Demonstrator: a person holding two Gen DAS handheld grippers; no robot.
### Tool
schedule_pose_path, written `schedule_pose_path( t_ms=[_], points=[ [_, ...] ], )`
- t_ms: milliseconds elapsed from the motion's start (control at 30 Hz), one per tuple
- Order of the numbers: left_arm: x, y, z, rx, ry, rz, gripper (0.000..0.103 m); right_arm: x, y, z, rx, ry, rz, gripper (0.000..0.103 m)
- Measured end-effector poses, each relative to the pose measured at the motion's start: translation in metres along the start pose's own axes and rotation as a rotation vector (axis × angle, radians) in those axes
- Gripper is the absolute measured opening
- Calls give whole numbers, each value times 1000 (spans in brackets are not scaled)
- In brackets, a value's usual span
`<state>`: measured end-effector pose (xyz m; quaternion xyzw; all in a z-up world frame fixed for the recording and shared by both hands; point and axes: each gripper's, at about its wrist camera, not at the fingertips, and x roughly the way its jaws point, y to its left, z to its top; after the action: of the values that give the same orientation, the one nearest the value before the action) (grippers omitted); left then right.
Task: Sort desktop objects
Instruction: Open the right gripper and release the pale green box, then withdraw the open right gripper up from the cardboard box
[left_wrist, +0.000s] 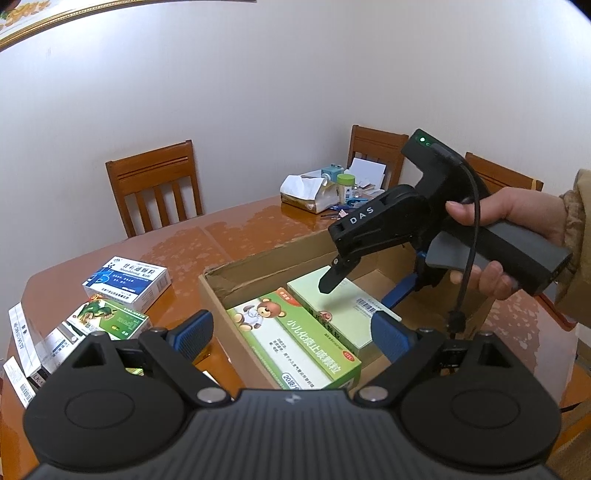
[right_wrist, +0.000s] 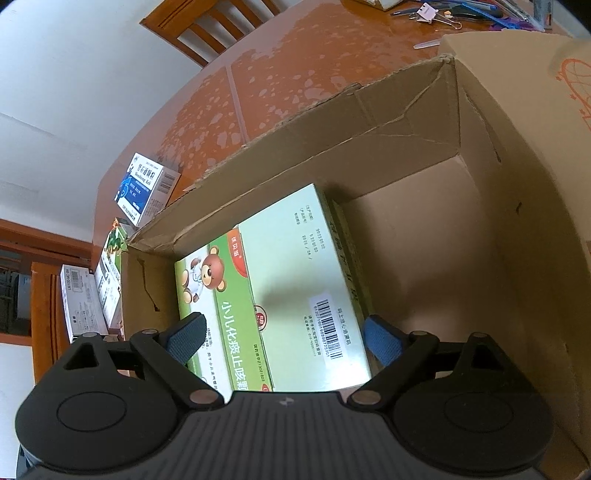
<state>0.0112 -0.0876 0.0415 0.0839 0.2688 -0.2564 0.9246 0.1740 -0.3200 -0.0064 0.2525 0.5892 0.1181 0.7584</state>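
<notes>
An open cardboard box (left_wrist: 266, 266) (right_wrist: 369, 147) stands on the wooden table. Inside it lie a green medicine box with a bear picture (left_wrist: 306, 347) (right_wrist: 210, 280) and a pale green box (left_wrist: 343, 314) (right_wrist: 295, 258) that partly overlaps it. My right gripper (left_wrist: 356, 295) (right_wrist: 284, 339), held by a hand (left_wrist: 517, 210), points down into the carton just over the pale green box, open, with no pad touching it. My left gripper (left_wrist: 291, 332) hovers open at the carton's near side, holding nothing. A blue-and-white box (left_wrist: 127, 282) (right_wrist: 144, 184) and a green box (left_wrist: 107, 317) lie left of the carton.
Several white boxes (left_wrist: 33, 350) (right_wrist: 81, 299) sit at the table's left edge. A tissue pack (left_wrist: 303, 192), a jar (left_wrist: 345, 184), papers and clips (right_wrist: 428, 13) crowd the far end. Wooden chairs (left_wrist: 155, 184) stand round the table. The carton's right half shows bare floor (right_wrist: 424, 240).
</notes>
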Motion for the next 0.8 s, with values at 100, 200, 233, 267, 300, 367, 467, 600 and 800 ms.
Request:
schedule_pose_path(
  t_ms=[100, 200, 233, 267, 300, 367, 467, 600, 800],
  points=[
    [-1, 1, -1, -3, 1, 1, 92, 0, 0, -1, 0, -4, 3, 96],
    [-3, 1, 0, -1, -7, -2, 92, -4, 0, -2, 2, -14, 9, 96],
    [-4, 1, -1, 0, -8, -2, 92, -5, 0, -2, 3, -19, 12, 96],
    [-4, 1, -1, 0, -10, -2, 92, -8, 0, -2, 4, -23, 15, 96],
    [-4, 2, -1, 0, -11, -3, 92, -11, 0, -2, 4, -27, 17, 96],
    [-5, 2, -2, -4, -10, -1, 92, -16, 0, -3, 5, -31, 15, 96],
    [-5, 4, -3, -6, -9, 0, 92, -23, -3, -7, 20, -9, 32, 96],
    [-6, 5, -3, -10, -8, 3, 92, -26, -9, -17, 35, 52, 68, 96],
    [-6, 1, -1, 2, -9, 0, 92, -13, -10, -29, 52, 113, 111, 97]
  ],
)
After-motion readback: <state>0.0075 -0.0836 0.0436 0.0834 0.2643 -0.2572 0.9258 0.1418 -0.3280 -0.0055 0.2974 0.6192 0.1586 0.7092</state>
